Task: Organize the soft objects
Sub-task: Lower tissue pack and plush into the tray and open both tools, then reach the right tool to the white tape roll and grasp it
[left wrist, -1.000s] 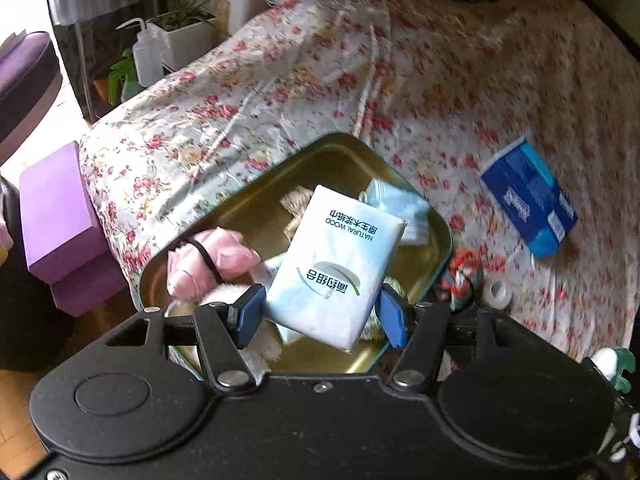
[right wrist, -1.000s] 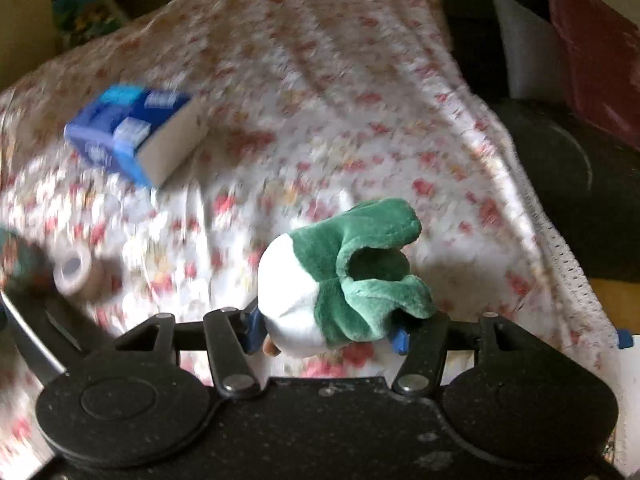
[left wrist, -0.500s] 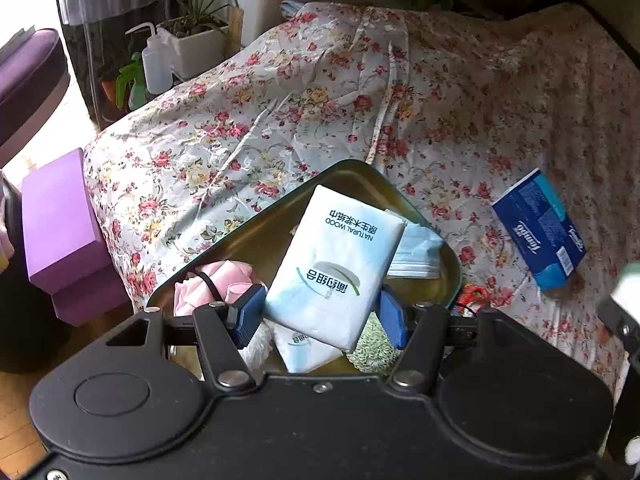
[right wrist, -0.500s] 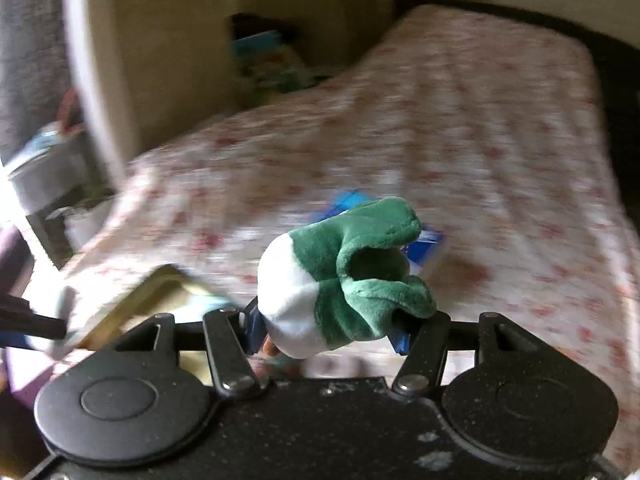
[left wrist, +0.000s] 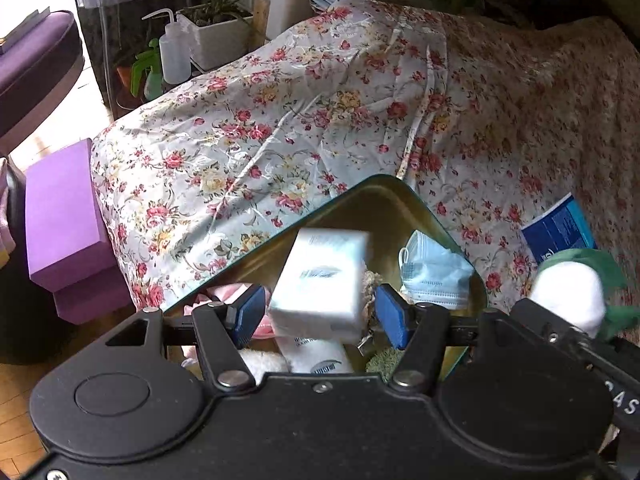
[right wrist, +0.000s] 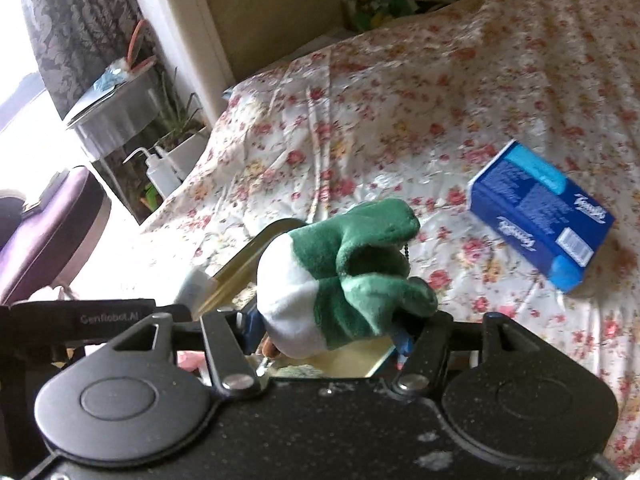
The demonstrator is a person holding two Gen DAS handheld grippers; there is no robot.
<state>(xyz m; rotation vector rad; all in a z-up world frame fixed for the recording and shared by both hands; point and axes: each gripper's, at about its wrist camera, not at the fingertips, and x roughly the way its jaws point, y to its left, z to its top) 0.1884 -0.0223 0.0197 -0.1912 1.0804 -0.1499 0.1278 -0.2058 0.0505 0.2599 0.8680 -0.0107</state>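
My left gripper (left wrist: 318, 312) is open above a gold tin tray (left wrist: 376, 196) on the flowered bed. A white tissue pack (left wrist: 320, 280), blurred, is loose between the blue pads (left wrist: 390, 316), over the tray. The tray also holds a blue face mask (left wrist: 436, 272), a pink soft item (left wrist: 224, 298), another tissue pack and a green cloth. My right gripper (right wrist: 326, 334) is shut on a green and white plush toy (right wrist: 340, 276) over the tray's right end (right wrist: 240, 264). The toy also shows in the left wrist view (left wrist: 572, 292).
A blue tissue box (right wrist: 540, 216) lies on the flowered bedspread (left wrist: 320, 120) to the right of the tray. Purple blocks (left wrist: 64, 216) stand at the bed's left edge. A wash bottle (left wrist: 172, 52) and a potted plant (left wrist: 216, 36) stand beyond the bed.
My left gripper has opened and let go of the white tissue pack, which drops toward the tray. My right gripper has swung left with the plush toy to the tray.
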